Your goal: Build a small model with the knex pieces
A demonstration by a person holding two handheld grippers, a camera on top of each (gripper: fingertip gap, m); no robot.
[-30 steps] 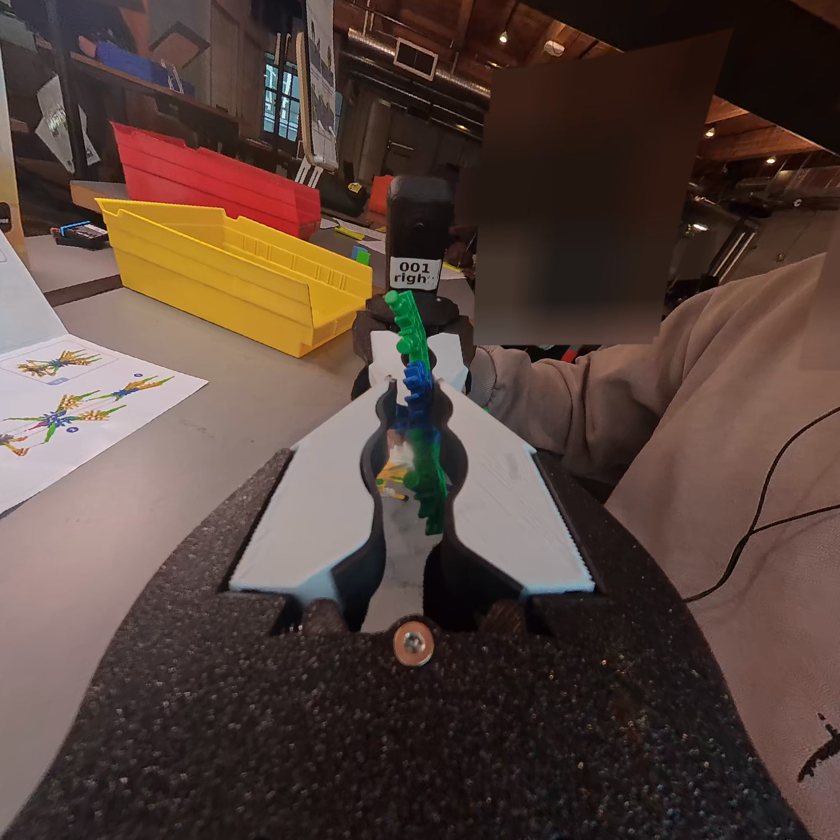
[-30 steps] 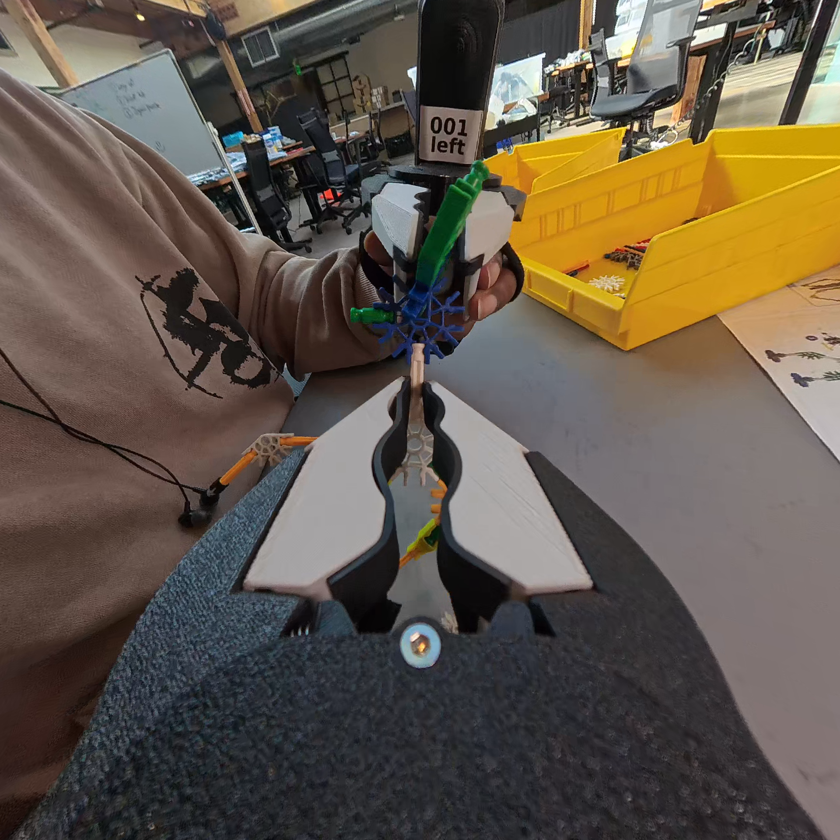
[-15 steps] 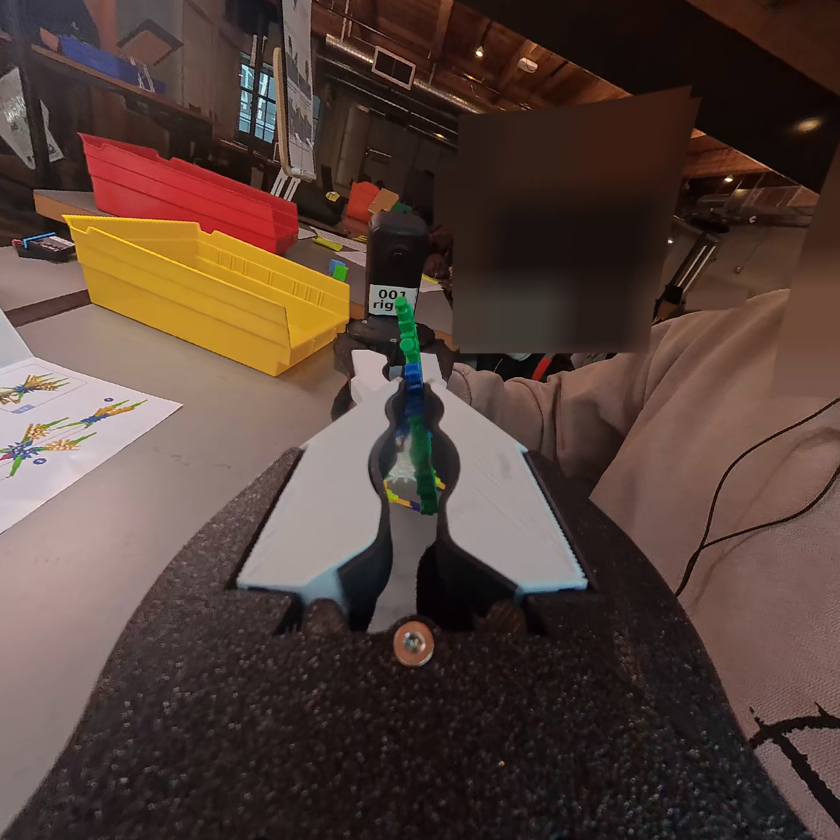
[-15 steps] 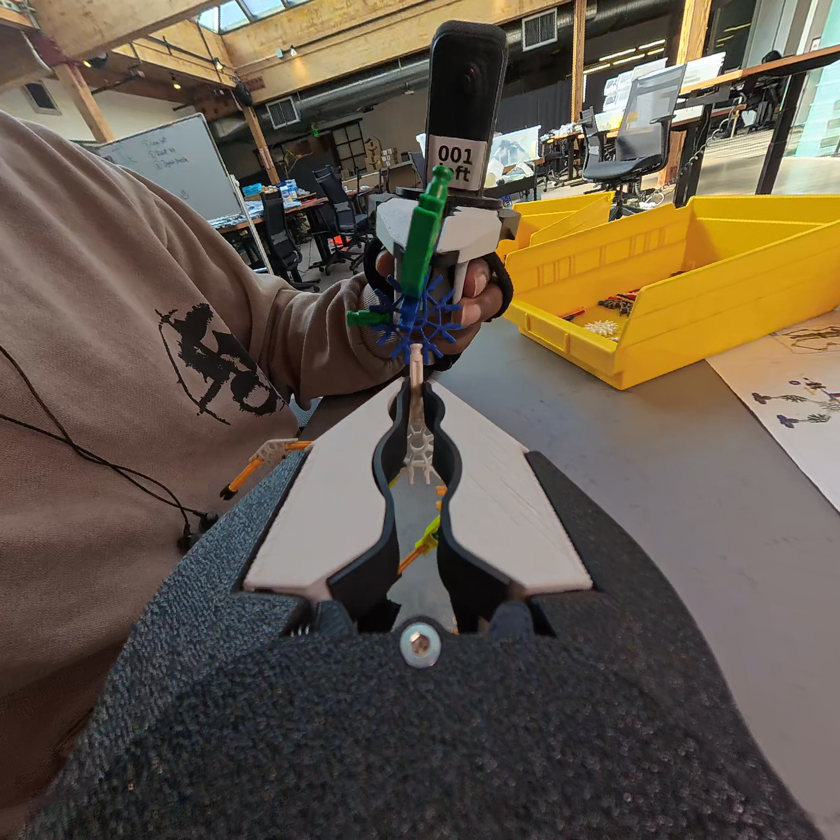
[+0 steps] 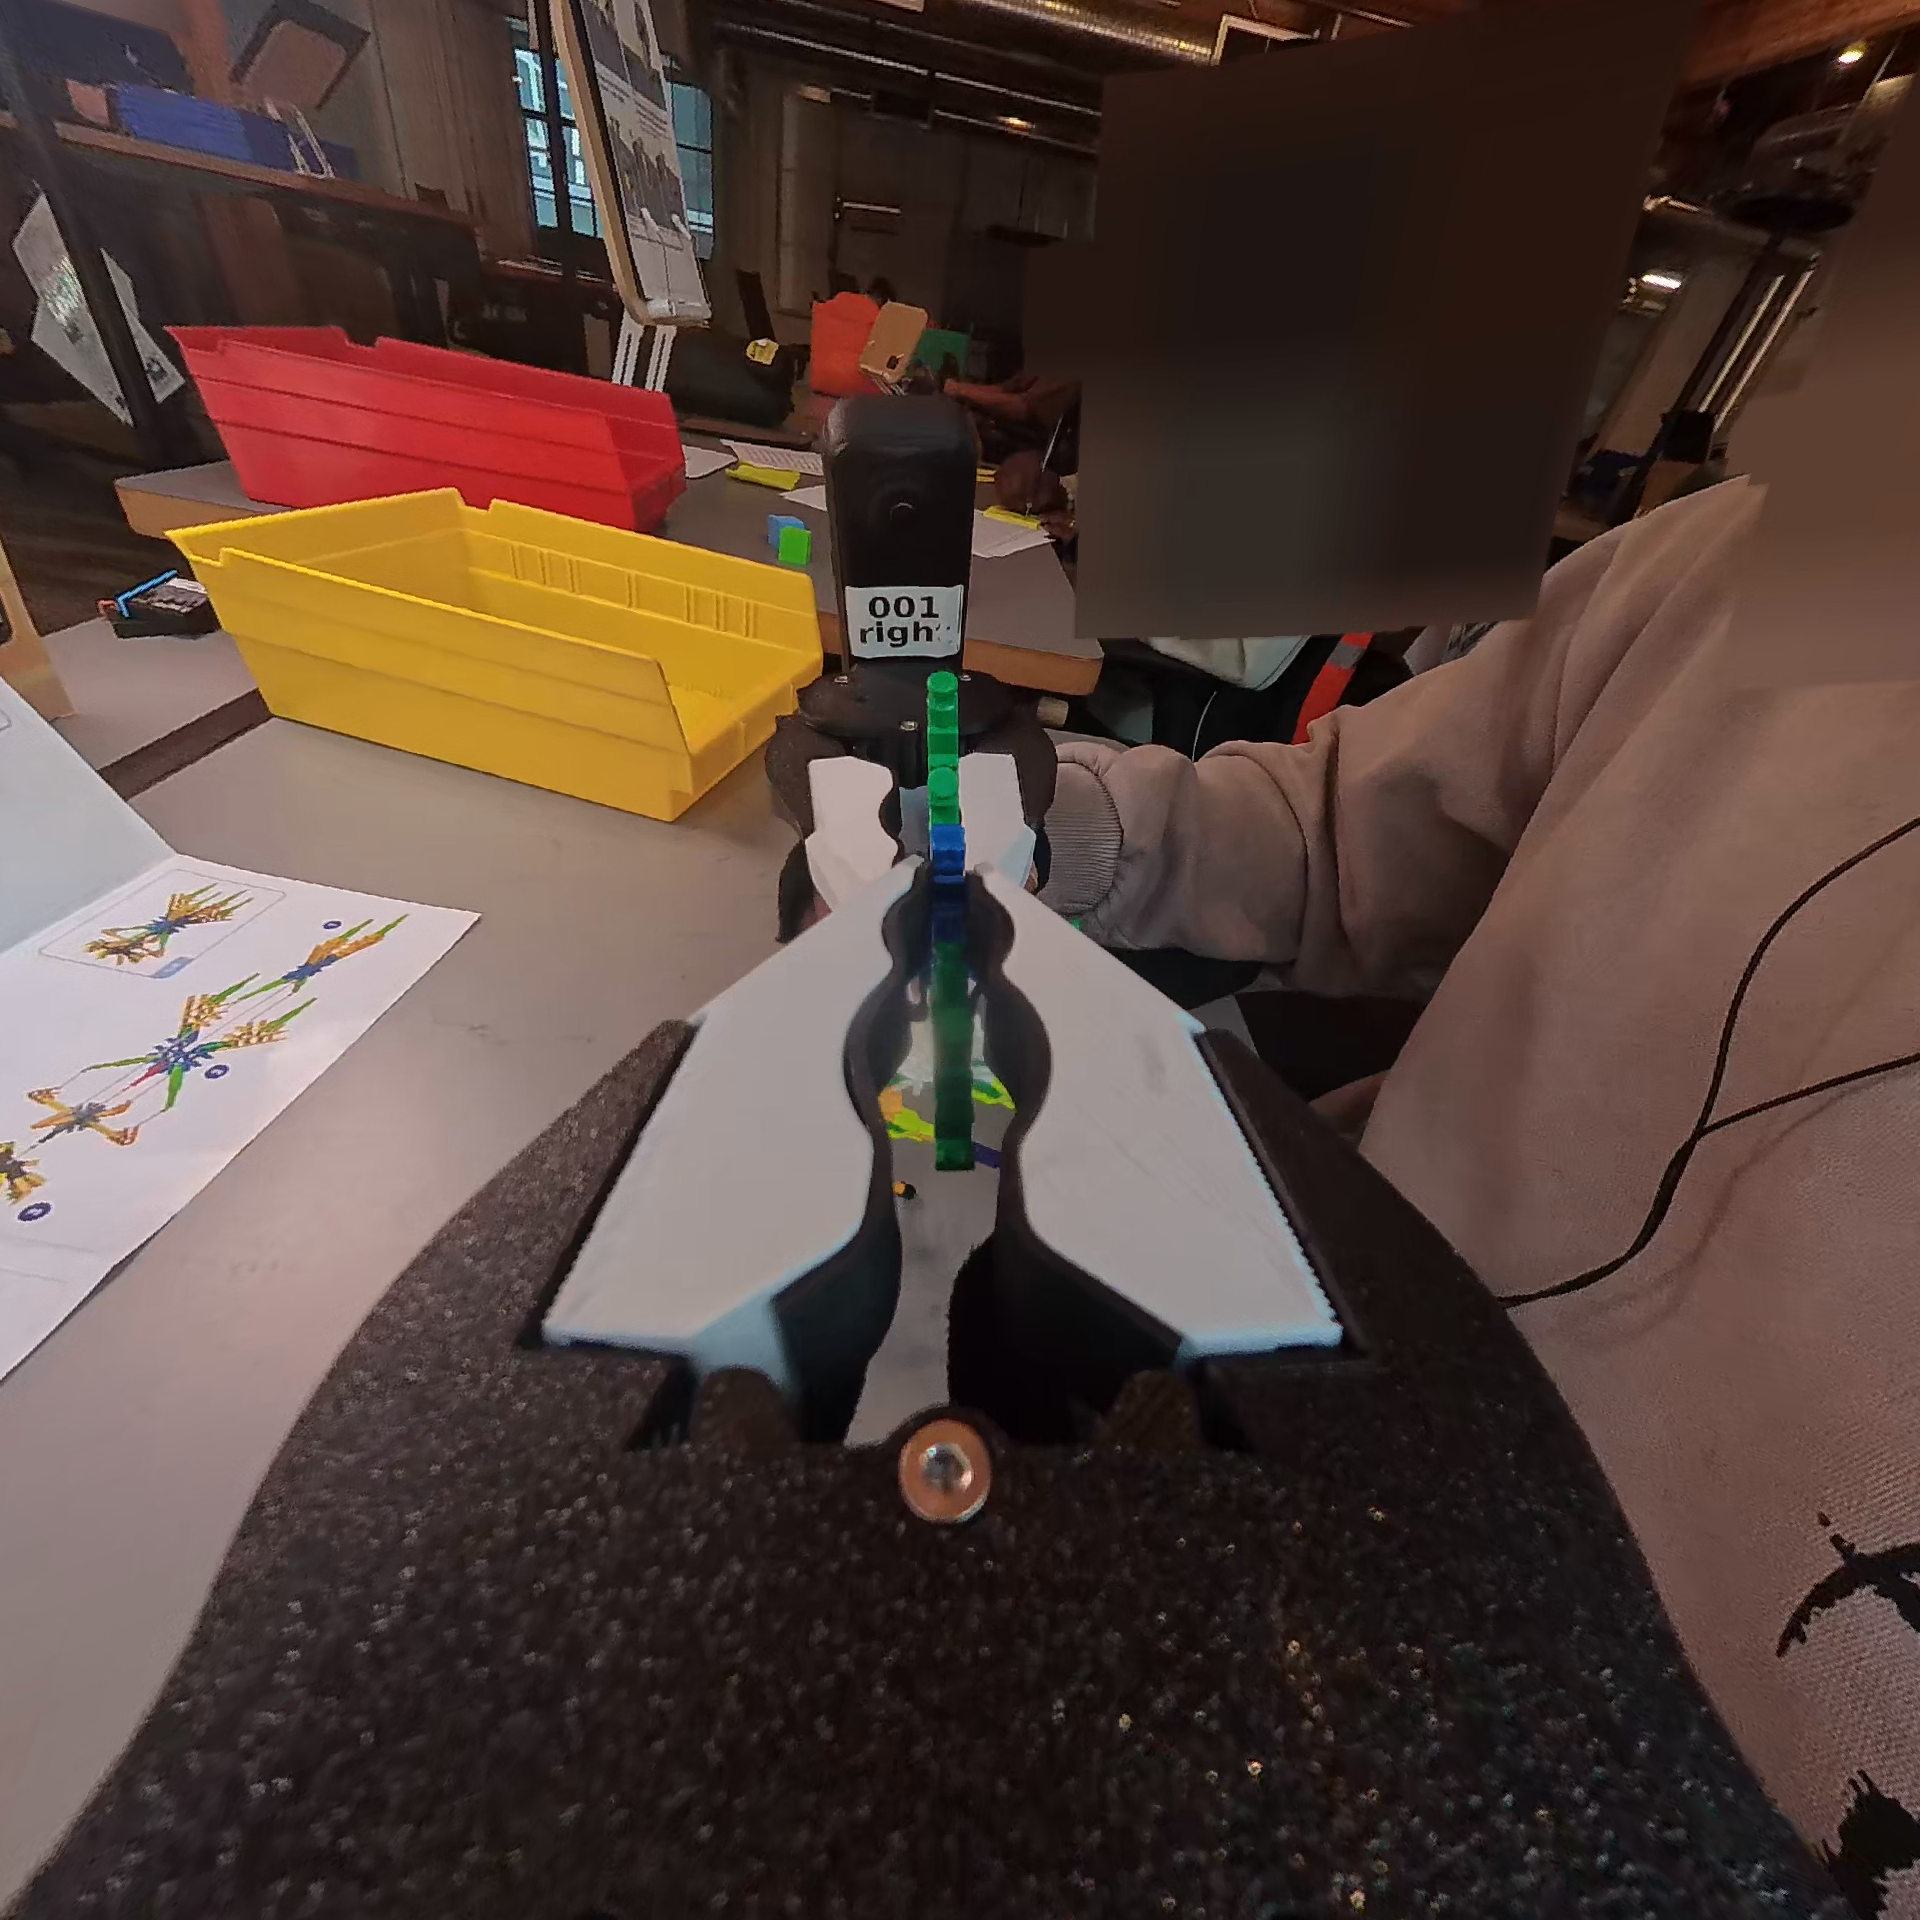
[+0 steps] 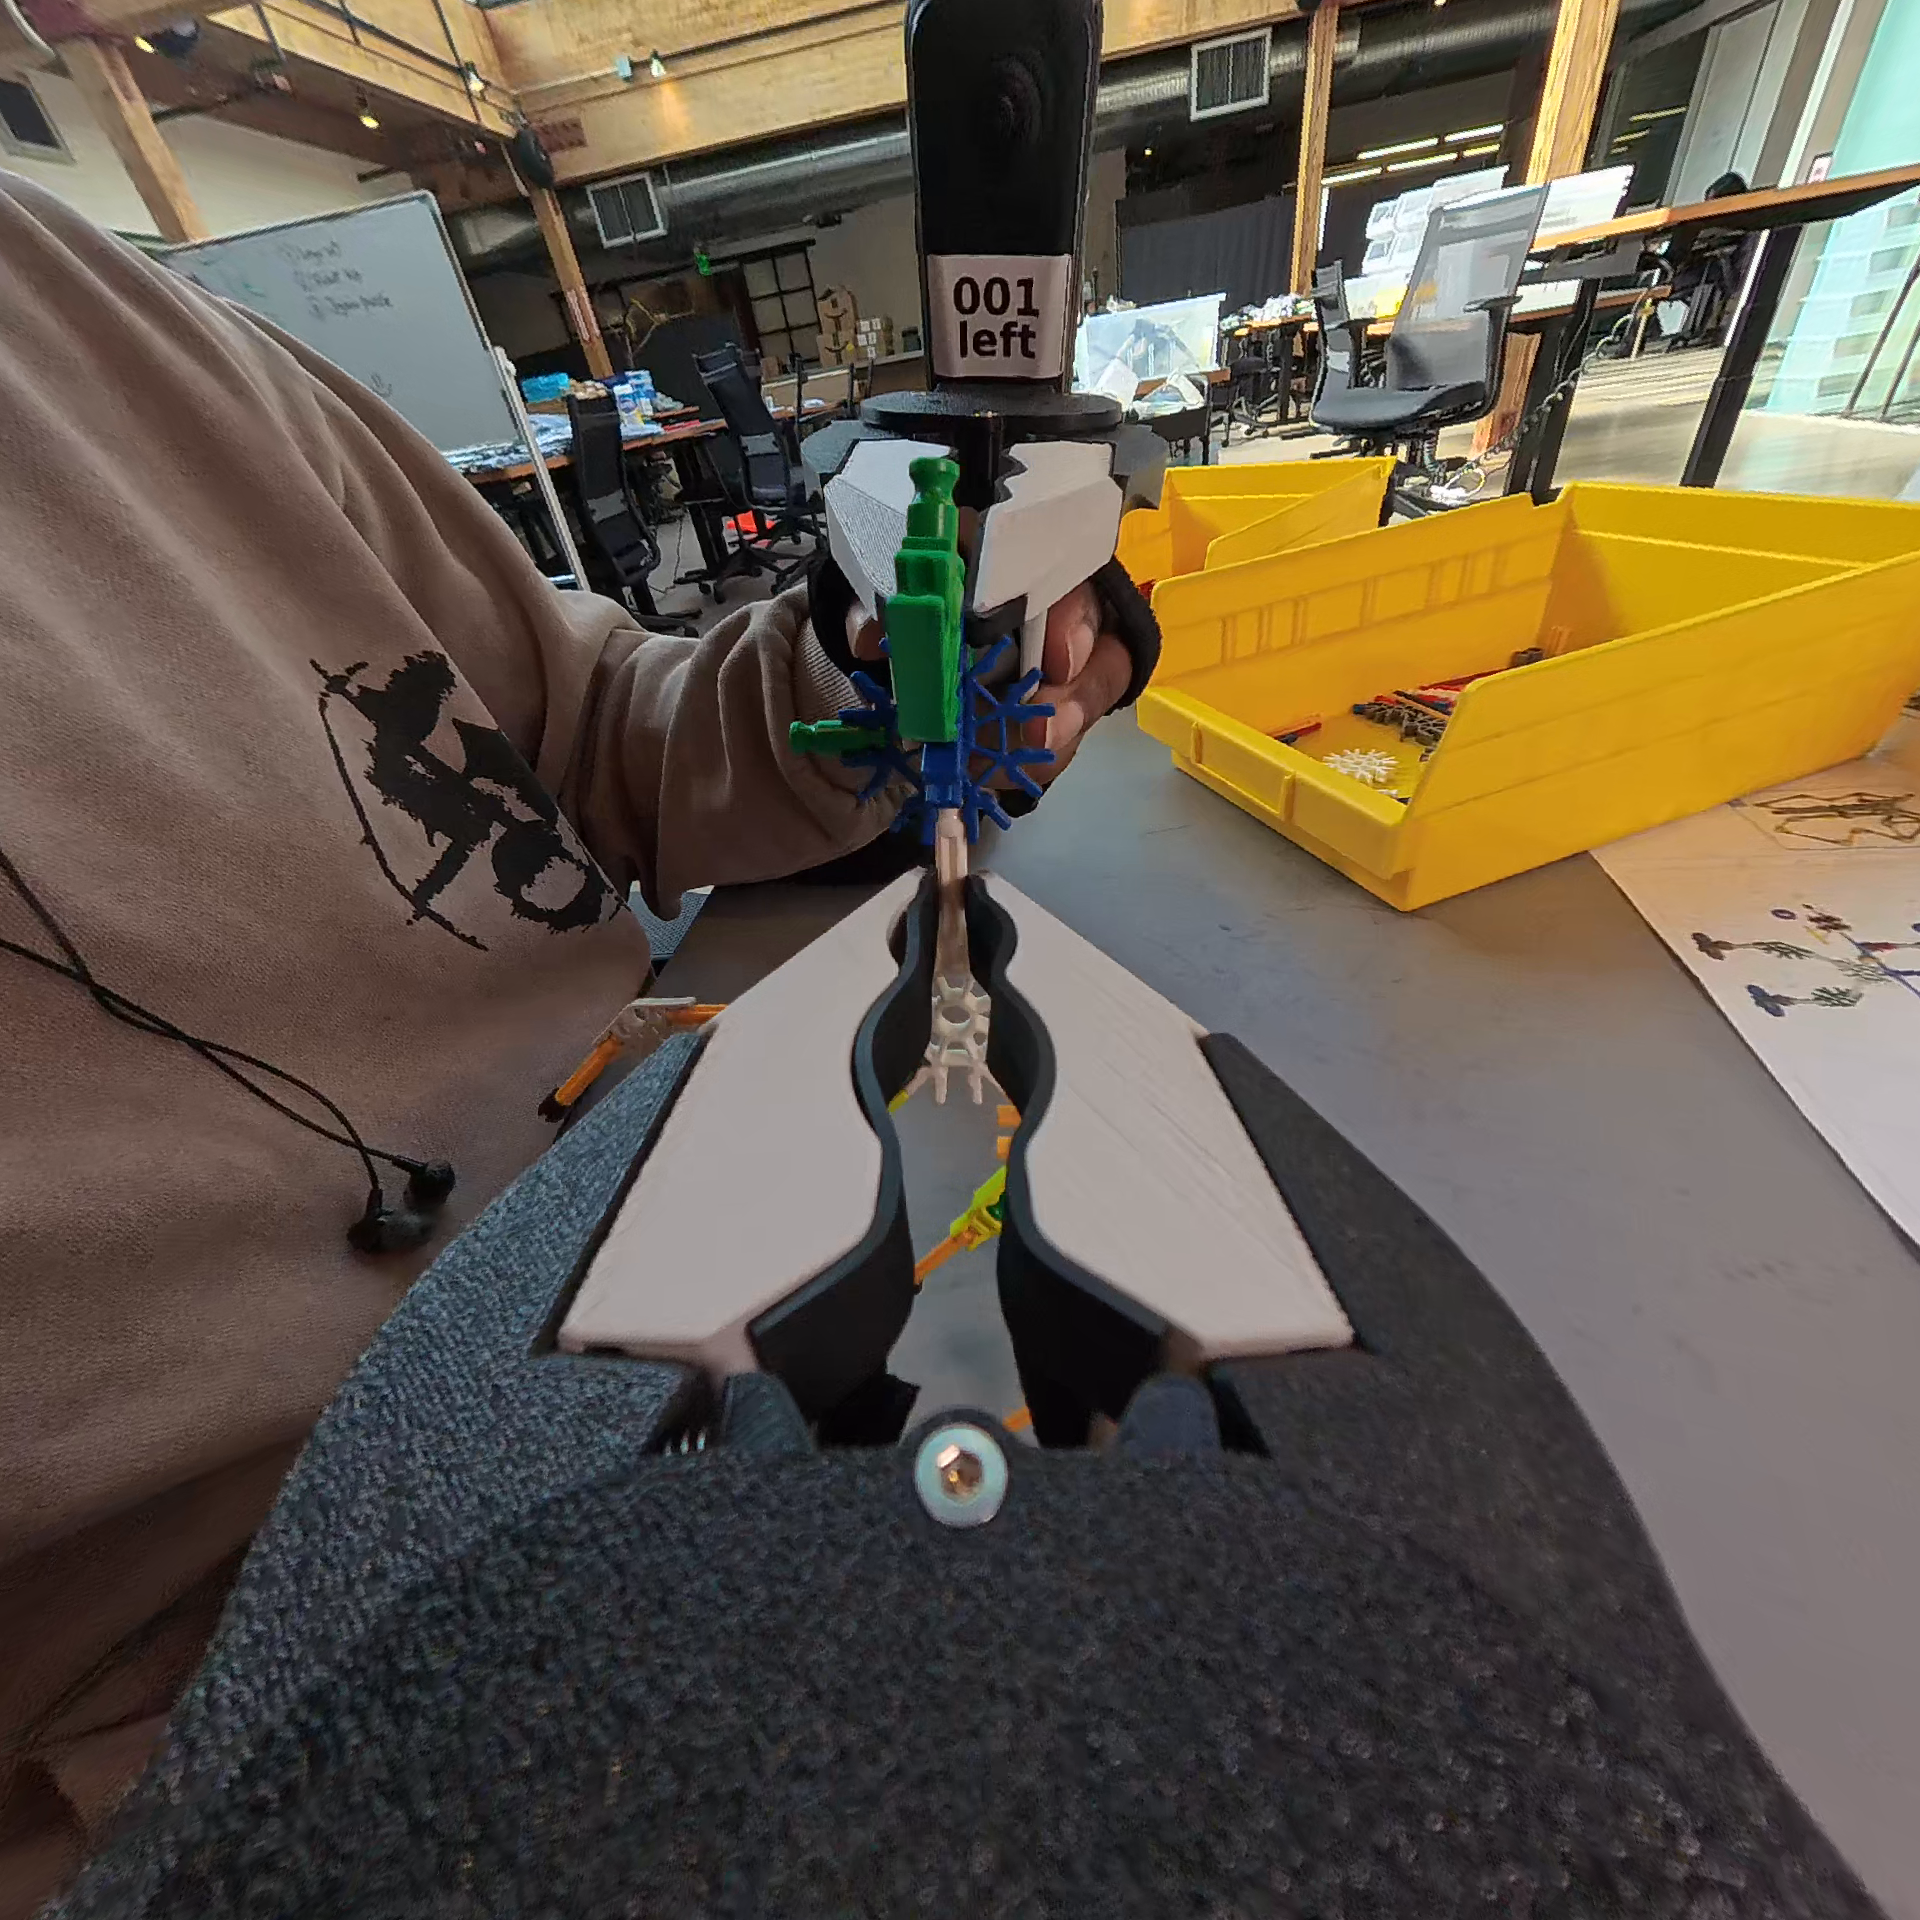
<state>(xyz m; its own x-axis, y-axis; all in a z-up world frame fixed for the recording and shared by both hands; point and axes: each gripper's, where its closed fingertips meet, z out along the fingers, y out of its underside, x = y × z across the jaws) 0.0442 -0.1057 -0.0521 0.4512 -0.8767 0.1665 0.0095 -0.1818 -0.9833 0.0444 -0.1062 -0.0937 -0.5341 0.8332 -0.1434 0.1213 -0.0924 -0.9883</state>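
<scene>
My left gripper (image 5: 943,883) is shut on a blue snowflake connector (image 5: 948,860) that carries green rods (image 5: 941,743). One rod stands above the tips and one runs back between the fingers. My right gripper (image 6: 951,883) is shut on a tan rod (image 6: 949,847) joined to a white snowflake connector (image 6: 961,1029) between its fingers. The rod's tip meets the lower edge of the blue connector (image 6: 961,748). The two grippers face each other tip to tip above the grey table. The left gripper (image 6: 971,613) shows opposite in the right wrist view, and the right gripper (image 5: 914,821) shows opposite in the left wrist view.
A yellow bin (image 5: 468,686) and a red bin (image 5: 436,416) stand at the back left. An instruction sheet (image 5: 187,1039) lies to the left. Another yellow bin (image 6: 1558,769) holds loose parts. An orange and grey piece (image 6: 634,1039) lies by the person's sleeve. Some 4 cm of space lies between my two pairs of fingers.
Both grippers stay shut and tip to tip. The left gripper's blue connector has turned, so its long green rod stands more upright. The tan rod stays at the connector's edge.
</scene>
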